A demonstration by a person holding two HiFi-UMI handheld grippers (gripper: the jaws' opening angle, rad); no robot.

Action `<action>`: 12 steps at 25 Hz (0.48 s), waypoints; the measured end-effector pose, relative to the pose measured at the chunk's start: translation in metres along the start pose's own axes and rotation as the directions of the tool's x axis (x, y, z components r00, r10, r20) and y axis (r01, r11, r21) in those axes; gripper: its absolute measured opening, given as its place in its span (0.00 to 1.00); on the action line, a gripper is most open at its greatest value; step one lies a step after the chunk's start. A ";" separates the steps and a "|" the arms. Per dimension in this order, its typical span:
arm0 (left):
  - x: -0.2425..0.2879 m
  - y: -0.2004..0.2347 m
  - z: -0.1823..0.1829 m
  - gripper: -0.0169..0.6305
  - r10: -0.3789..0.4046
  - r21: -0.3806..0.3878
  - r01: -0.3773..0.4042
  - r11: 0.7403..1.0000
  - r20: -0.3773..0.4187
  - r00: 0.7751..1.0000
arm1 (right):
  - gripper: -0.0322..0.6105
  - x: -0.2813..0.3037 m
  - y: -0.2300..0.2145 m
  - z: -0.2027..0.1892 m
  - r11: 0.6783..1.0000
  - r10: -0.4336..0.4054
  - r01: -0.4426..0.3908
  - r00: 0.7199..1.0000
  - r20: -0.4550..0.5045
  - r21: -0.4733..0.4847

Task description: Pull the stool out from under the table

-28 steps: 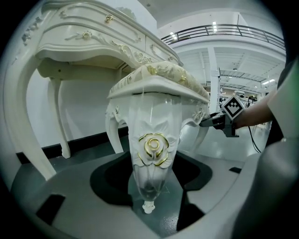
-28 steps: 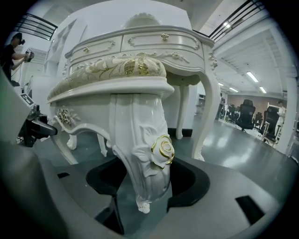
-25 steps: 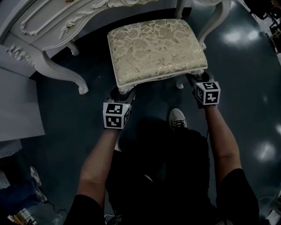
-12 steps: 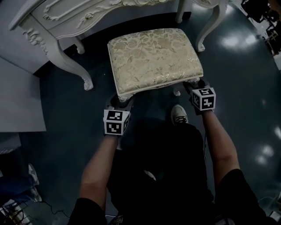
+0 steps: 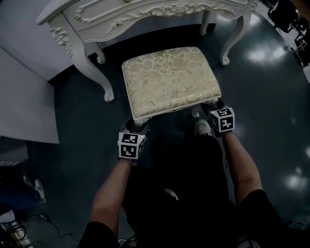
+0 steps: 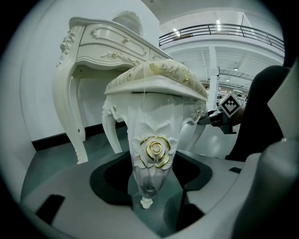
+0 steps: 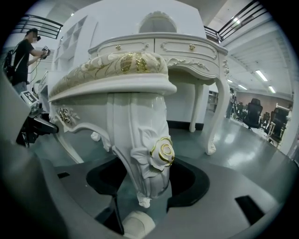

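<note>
The stool [image 5: 170,80] has a cream floral cushion and carved white legs, and it stands on the dark floor just in front of the white dressing table [image 5: 145,12]. My left gripper [image 5: 137,127] is shut on the stool's near left leg [image 6: 153,154], whose gold rose sits between the jaws. My right gripper [image 5: 212,106] is shut on the near right leg [image 7: 148,149]. In the left gripper view my left gripper [image 6: 149,179] encloses the leg low down. My right gripper [image 7: 145,184] does the same in the right gripper view.
The person's shoe [image 5: 202,128] stands on the floor just behind the stool. A pale panel [image 5: 22,97] lies at the left, with a pair of shoes [image 5: 33,188] and cables near it. The table's curved legs [image 5: 94,72] flank the stool. A person [image 7: 23,51] stands far off.
The stool has slid toward the person, away from the table, with both grippers still on its front legs. More of the table front now shows.
</note>
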State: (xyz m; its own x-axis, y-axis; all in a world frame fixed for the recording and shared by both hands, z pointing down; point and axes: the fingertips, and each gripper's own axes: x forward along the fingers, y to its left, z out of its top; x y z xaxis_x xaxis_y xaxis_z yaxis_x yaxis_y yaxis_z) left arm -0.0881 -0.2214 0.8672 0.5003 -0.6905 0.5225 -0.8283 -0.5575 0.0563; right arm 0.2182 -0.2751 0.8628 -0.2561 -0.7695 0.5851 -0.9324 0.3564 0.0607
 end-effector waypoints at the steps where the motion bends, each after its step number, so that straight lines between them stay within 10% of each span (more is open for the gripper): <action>1: 0.004 -0.003 0.002 0.45 -0.001 -0.003 0.001 1.000 -0.009 1.000 | 0.50 0.001 -0.005 0.001 1.000 0.006 -0.006 1.000 -0.011 0.000; 12: -0.013 0.000 0.000 0.45 0.016 -0.018 -0.016 1.000 -0.022 1.000 | 0.50 -0.003 0.012 0.000 0.999 0.043 -0.044 0.996 -0.078 -0.008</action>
State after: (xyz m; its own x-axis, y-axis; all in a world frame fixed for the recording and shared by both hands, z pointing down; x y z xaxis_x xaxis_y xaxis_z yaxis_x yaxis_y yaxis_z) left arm -0.0952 -0.2122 0.8606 0.4816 -0.6891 0.5415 -0.8406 -0.5381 0.0629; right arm 0.2078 -0.2690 0.8617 -0.2751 -0.7100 0.6483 -0.9184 0.3935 0.0413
